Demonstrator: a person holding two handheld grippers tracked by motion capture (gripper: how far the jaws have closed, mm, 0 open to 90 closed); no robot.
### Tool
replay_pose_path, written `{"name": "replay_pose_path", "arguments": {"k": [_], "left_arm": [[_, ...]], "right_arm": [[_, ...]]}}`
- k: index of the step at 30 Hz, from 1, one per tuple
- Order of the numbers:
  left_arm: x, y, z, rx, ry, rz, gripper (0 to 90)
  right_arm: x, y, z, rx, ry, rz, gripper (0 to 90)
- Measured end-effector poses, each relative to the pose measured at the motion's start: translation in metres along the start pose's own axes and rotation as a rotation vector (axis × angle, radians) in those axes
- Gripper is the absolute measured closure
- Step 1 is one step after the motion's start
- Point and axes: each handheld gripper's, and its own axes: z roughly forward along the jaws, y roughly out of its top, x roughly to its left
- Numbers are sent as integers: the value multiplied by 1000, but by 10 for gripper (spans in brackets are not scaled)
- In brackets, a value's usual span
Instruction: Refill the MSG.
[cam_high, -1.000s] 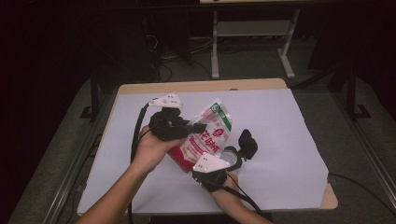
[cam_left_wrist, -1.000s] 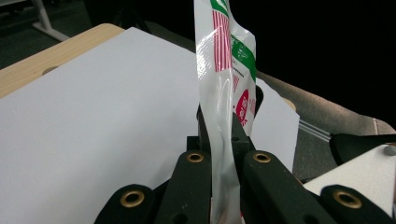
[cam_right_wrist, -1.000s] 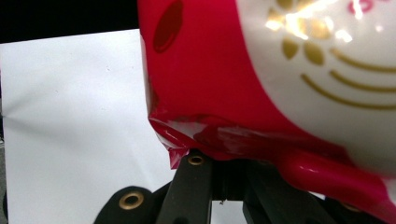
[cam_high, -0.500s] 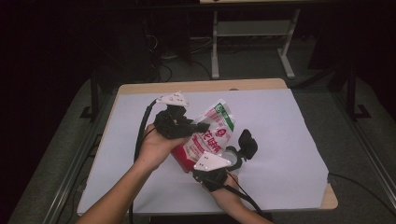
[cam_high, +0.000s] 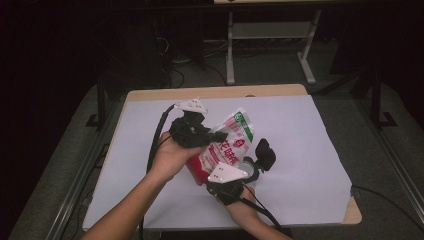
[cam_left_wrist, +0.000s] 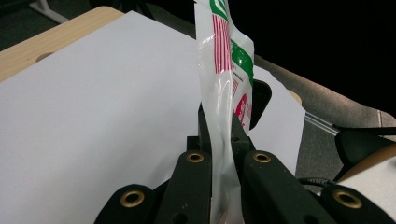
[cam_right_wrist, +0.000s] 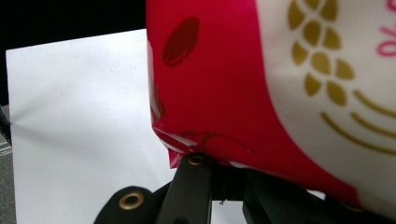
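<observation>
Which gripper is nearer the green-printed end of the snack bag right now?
Left. The left gripper is shut on the snack bag along its edge, just short of the green end. The right gripper is shut on the opposite, red bottom corner.

A dim lab or recording studio: the wooden worktop wears a plain white sheet, loose cables tangle on grey carpet at 11 o'clock, and a white metal stand sits at 12 o'clock.

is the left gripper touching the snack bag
Touching. In the left gripper view the left gripper has its jaws closed on the edge of the bag, the film pinched flat between them.
</observation>
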Motion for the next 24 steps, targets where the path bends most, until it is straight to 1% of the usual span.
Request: {"name": "replay_pose_path", "arguments": {"k": [2, 6, 11, 12, 14, 17, 20, 24], "left_arm": [[0, 1, 1, 6, 2, 4, 900], [0, 2, 3, 0, 5, -9, 900], [0, 2, 4, 2, 8, -14, 900], [1, 3, 4, 6, 9, -7, 900], [0, 3, 6, 3, 10, -17, 900], [0, 3, 7, 8, 12, -18, 900], [0, 3, 7, 14, 13, -12, 900], [-1, 4, 9, 10, 13, -21, 900]], "right_arm": [[0, 0, 0, 0, 1, 1, 900], [0, 0, 0, -1, 3, 2, 899], [-1, 0, 0, -4, 3, 0, 899], [-2, 0, 0, -5, 1, 0, 899], [-1, 0, 0, -5, 2, 2, 899], [0, 0, 0, -5, 3, 2, 899], [0, 0, 0, -7, 4, 3, 900], [0, -1, 0, -10, 8, 5, 900]]}}
